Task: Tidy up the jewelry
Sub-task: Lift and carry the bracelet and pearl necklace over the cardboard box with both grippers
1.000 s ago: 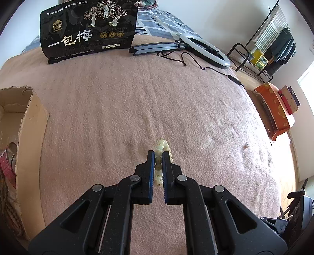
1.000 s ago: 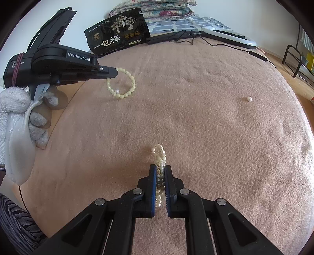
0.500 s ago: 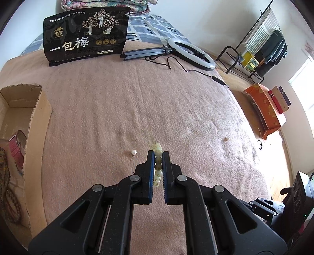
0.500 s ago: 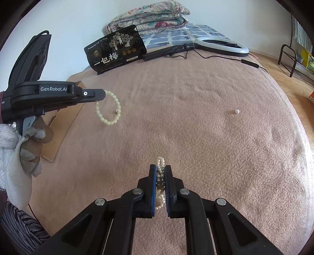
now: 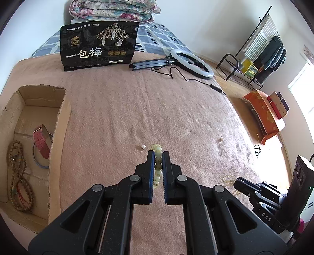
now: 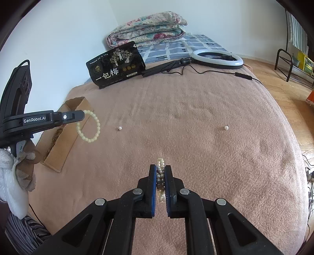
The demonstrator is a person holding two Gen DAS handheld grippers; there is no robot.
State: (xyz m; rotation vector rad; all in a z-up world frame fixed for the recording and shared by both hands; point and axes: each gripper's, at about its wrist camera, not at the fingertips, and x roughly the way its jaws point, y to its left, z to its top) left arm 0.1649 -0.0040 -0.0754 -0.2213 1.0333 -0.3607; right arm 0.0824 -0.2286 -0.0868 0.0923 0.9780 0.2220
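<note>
Pink fleece blanket [image 6: 196, 121] covers the bed under both my claws. Nearest, my left gripper [image 5: 157, 157] pinches a pale green round-bead bracelet [image 5: 157, 166], which hangs off the surface just short of the open cardboard box [image 5: 58, 137]. My right gripper [image 6: 160, 170] is pressed onto a doubled strand of small cream pearls [image 6: 160, 176], lifted above the blanket. Two loose white pearl studs lie apart on the fleece: one [image 6: 120, 128] just ahead of the bracelet, the other [image 6: 226, 127] well to the right. Inside the box I count one pink woven watch strap [image 5: 41, 144], one thin blue bangle [image 5: 39, 164] and one long brown wooden bead string [image 5: 18, 176]. Farther off stand one black snack pouch [image 5: 100, 47], one white ring light [image 5: 191, 63] with its cord, and one folded floral quilt [image 5: 113, 9].
</note>
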